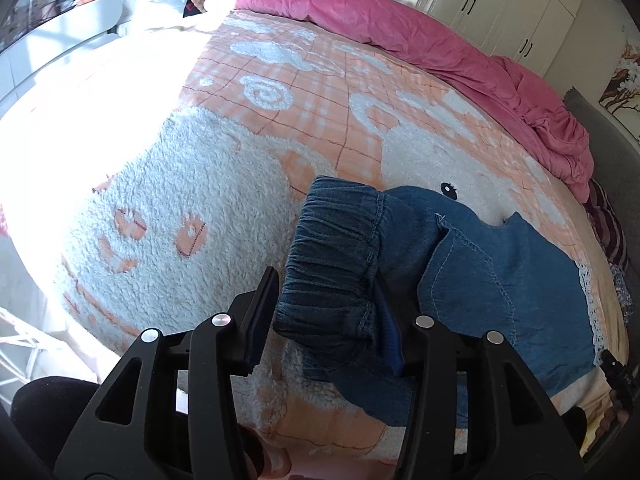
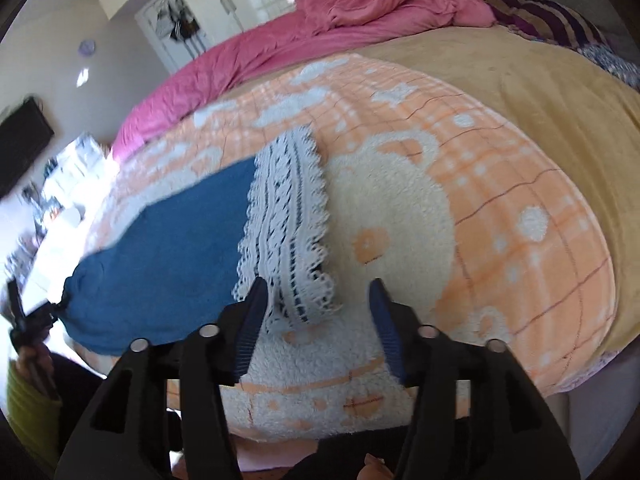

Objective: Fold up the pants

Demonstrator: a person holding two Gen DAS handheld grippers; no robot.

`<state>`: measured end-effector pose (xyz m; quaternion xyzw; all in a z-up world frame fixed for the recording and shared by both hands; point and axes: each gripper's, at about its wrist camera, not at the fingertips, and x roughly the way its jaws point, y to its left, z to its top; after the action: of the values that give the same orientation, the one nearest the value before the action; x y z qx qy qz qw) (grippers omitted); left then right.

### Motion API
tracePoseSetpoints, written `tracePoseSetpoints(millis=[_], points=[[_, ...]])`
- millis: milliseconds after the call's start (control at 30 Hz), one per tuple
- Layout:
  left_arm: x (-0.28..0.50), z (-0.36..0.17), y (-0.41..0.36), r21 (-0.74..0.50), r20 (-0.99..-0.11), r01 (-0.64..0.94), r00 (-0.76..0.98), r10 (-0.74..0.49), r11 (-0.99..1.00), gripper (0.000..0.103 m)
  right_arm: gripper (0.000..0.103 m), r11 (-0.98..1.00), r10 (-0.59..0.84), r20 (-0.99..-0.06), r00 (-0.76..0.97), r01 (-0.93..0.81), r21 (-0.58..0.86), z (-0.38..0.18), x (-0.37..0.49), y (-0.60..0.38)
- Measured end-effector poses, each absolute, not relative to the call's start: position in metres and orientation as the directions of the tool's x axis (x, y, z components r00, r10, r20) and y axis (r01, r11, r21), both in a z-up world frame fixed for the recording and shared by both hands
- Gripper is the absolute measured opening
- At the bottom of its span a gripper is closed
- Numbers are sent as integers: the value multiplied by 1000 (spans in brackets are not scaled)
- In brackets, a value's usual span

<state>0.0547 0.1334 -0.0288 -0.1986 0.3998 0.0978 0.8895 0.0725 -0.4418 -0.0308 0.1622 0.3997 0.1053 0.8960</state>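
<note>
Currently left gripper (image 1: 326, 316) straddled the denim pants' (image 1: 480, 280) elastic waistband (image 1: 332, 256), unclamped; right gripper (image 2: 318, 320) gaped at the lace hem (image 2: 288, 216). Risk: the hem could slip and skew the fold.

Ahead of my fingers I see a wide bed under a fleecy peach-and-white checked blanket (image 1: 280, 92) with cartoon shapes. Beyond the fingertips, along the bed's far edge, a rumpled pink quilt (image 1: 460, 56) runs across it. Behind that stands a row of cream wardrobe doors with dark handles (image 1: 480, 4). Strong daylight washes out the blanket to the left of the left fingers, where a white desk (image 1: 60, 28) sits with clutter on it. To the far right of them, a floral picture (image 1: 624, 88) hangs on the wall. Past the right fingers, a plain tan sheet (image 2: 540, 92) covers the bed, with a purple striped cushion (image 2: 540, 16) at its far corner.
</note>
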Motion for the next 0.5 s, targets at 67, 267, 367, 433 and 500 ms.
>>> tracePoseSetpoints(millis=[67, 267, 367, 433, 500], points=[[49, -22, 136, -303, -732, -340, 681, 11, 891, 44, 54, 899, 358, -664, 657, -52, 434, -30, 68, -453], [23, 35, 122, -263, -635, -306, 769, 74, 915, 45, 53, 921, 349, -688, 636, -99, 377, -36, 47, -448], [22, 56, 97, -210, -605, -248, 793, 73, 946, 49, 47, 943, 319, -702, 637, -139, 302, -37, 45, -432], [34, 53, 72, -210, -618, -164, 786, -1, 964, 50, 44, 954, 295, -701, 650, -156, 256, -38, 51, -422], [50, 39, 41, -192, -648, -101, 760, -49, 976, 50, 43, 959, 283, -706, 649, -165, 232, -40, 60, -416]])
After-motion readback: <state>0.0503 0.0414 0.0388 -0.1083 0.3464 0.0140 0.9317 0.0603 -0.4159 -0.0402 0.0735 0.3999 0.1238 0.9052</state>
